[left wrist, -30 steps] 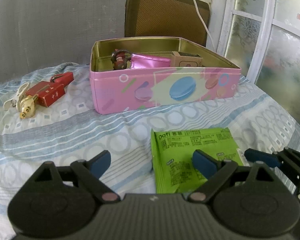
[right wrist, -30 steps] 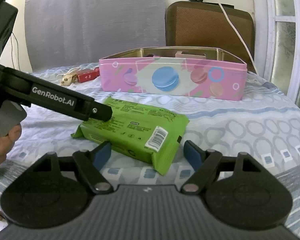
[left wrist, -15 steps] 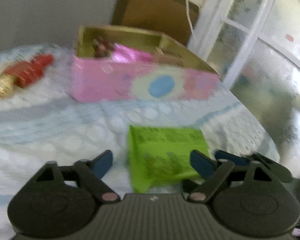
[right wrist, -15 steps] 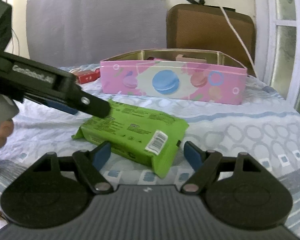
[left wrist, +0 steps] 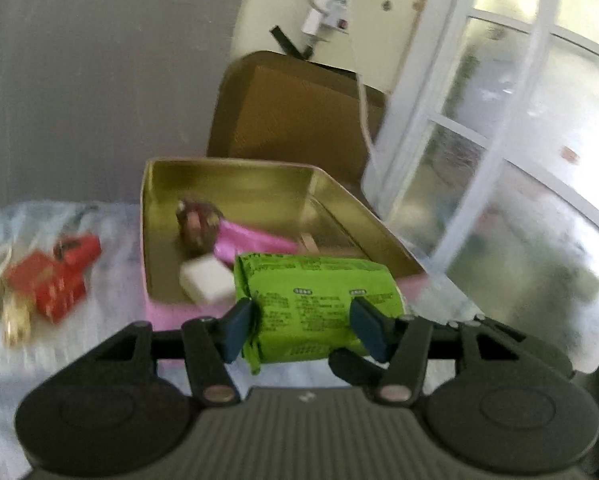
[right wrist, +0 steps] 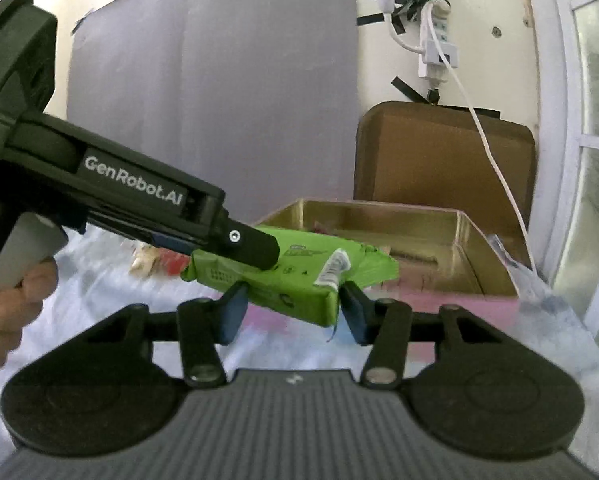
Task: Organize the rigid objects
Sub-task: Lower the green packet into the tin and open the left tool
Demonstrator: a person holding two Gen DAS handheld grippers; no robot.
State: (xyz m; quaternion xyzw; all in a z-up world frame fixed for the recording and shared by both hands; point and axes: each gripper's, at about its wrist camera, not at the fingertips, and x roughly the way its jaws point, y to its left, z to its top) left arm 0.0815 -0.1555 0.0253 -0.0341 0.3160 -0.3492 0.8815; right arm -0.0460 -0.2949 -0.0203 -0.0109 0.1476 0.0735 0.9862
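Both grippers' fingers closing on green plastic snack packet [left wrist: 319,292], L gripper [left wrist: 305,326] and R gripper [right wrist: 289,310] each clamped on it, held above cloth near open pink metal tin [left wrist: 167,308]. Tin holds some items; red boxes [left wrist: 53,276] w/ keys left outside.

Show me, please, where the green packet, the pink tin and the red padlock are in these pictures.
green packet [left wrist: 315,296]: left wrist view, on its printed top face.
pink tin [left wrist: 227,184]: left wrist view, on the gold inner back wall.
red padlock [left wrist: 55,284]: left wrist view, on its red body, blurred.
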